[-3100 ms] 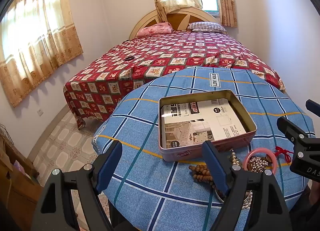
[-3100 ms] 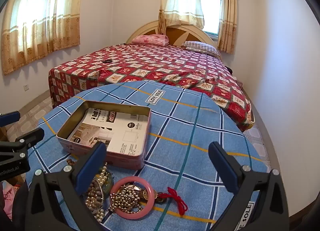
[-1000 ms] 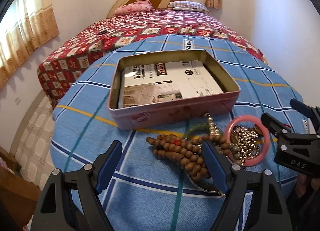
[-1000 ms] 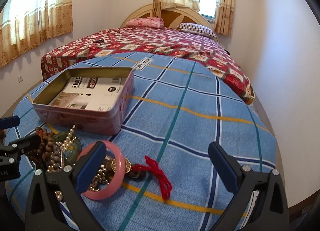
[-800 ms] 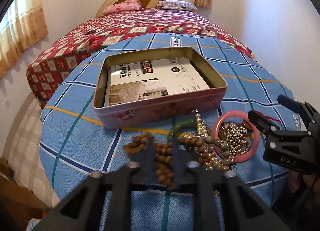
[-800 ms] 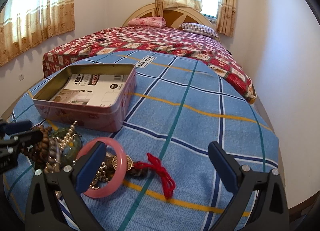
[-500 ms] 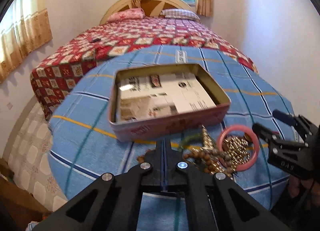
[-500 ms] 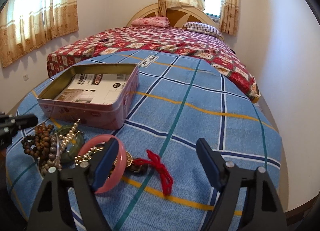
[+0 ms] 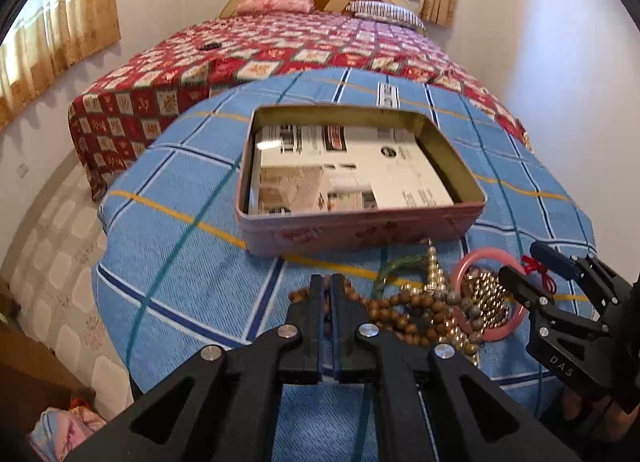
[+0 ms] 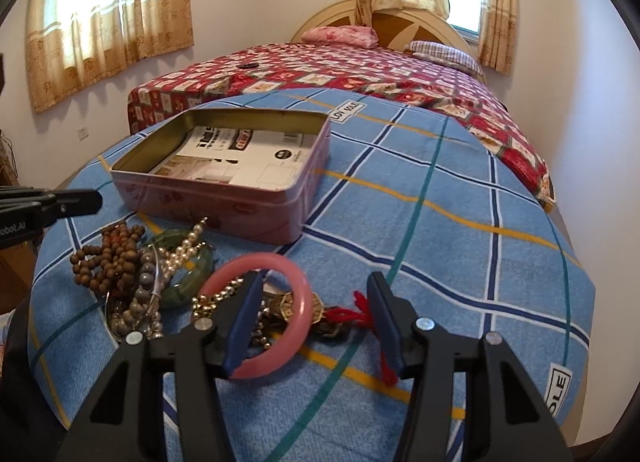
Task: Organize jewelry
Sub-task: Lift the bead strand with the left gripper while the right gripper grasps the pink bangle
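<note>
On the blue checked tablecloth, the left gripper hangs nearly closed over wooden beads, grip uncertain. Beside them, the pink bangle sits between the right gripper's closing, still-parted jaws. Behind stands the open tin.

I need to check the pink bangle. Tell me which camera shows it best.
The right wrist view: the pink bangle lies close, almost its whole ring visible. The left wrist view shows it small, partly behind the right gripper.
</note>
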Available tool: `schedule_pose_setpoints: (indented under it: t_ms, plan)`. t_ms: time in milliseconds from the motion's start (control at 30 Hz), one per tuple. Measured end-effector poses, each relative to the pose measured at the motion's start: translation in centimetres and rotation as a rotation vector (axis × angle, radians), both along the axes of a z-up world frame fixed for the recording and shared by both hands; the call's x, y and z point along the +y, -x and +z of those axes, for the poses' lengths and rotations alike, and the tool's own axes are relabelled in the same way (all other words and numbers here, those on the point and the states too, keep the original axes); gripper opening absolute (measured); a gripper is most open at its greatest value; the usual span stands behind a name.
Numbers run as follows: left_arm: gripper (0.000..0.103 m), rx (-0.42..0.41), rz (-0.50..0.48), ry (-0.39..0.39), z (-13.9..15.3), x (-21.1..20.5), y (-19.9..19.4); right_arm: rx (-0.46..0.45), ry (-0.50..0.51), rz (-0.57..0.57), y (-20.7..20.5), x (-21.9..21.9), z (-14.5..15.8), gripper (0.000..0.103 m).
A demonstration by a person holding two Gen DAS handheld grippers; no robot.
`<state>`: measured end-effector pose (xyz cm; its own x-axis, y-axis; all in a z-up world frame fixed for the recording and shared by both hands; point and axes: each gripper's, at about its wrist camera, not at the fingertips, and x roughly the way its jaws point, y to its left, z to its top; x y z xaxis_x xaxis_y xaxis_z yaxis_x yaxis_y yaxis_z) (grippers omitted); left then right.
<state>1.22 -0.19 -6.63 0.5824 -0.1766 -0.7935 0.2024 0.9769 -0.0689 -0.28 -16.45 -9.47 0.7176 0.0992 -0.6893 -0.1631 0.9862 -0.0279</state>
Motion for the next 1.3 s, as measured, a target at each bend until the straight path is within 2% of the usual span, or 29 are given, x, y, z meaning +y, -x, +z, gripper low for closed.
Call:
schedule_pose_setpoints:
  t_ms: [33,67,100,167,333,433,467,500,533,567,700,800,1000,1133,1233,1300]
  plan:
    - [0.026,0.007,0.005,0.0,-0.2,0.0,0.1,-0.001,-0.001,0.003,0.0,0.0,0.0,0.056]
    - [0.054,0.012,0.013,0.0,-0.3,-0.1,0.2,-0.001,-0.004,0.005,0.1,0.1,0.0,0.056]
    - [0.069,0.005,0.024,-0.002,-0.3,-0.1,0.5,-0.001,-0.008,0.008,0.1,0.0,0.0,0.056]
    - [0.07,-0.017,0.01,-0.002,-0.2,-0.4,1.3,-0.003,-0.015,0.012,0.3,-0.1,0.0,0.057]
    - [0.07,0.022,-0.019,-0.064,-1.4,-1.8,1.5,-0.004,-0.026,0.018,0.4,-0.3,-0.1,0.057]
    - [0.07,0.03,-0.031,-0.09,-2.2,-2.2,1.3,-0.009,-0.025,0.017,0.5,-0.3,-0.1,0.062]
    - [0.062,0.038,-0.037,-0.083,-2.5,-2.3,1.2,-0.01,-0.023,0.018,0.5,-0.3,-0.1,0.063]
    - [0.046,0.04,-0.047,-0.07,-2.6,-2.2,1.1,-0.008,-0.022,0.02,0.5,-0.3,-0.2,0.063]
    - [0.044,0.049,-0.059,-0.057,-2.7,-2.2,1.0,-0.009,-0.022,0.02,0.5,-0.3,-0.2,0.063]
    - [0.032,0.048,-0.065,-0.055,-2.7,-2.2,1.0,-0.01,-0.023,0.019,0.5,-0.3,-0.2,0.063]
    - [0.015,0.04,-0.103,-0.034,-2.4,-2.3,1.3,-0.004,-0.032,0.012,0.5,-0.4,-0.3,0.063]
    - [0.015,-0.007,-0.102,-0.047,-1.4,-1.8,1.5,-0.004,-0.03,0.009,0.5,-0.5,-0.3,0.063]
    - [0.015,-0.065,-0.082,-0.018,0.9,-0.3,1.3,-0.002,-0.032,0.001,0.3,-0.9,-0.2,0.063]
    - [0.015,-0.121,-0.05,-0.048,2.1,0.6,0.9,0.0,-0.025,0.017,0.1,-0.7,-0.1,0.062]
    - [0.015,-0.145,-0.03,-0.088,2.2,1.1,0.1,0.004,-0.015,0.023,-0.2,-0.5,0.0,0.05]
    - [0.015,-0.125,-0.03,-0.064,1.8,1.4,-0.3,0.016,-0.011,0.025,-0.6,-0.4,-0.1,0.04]
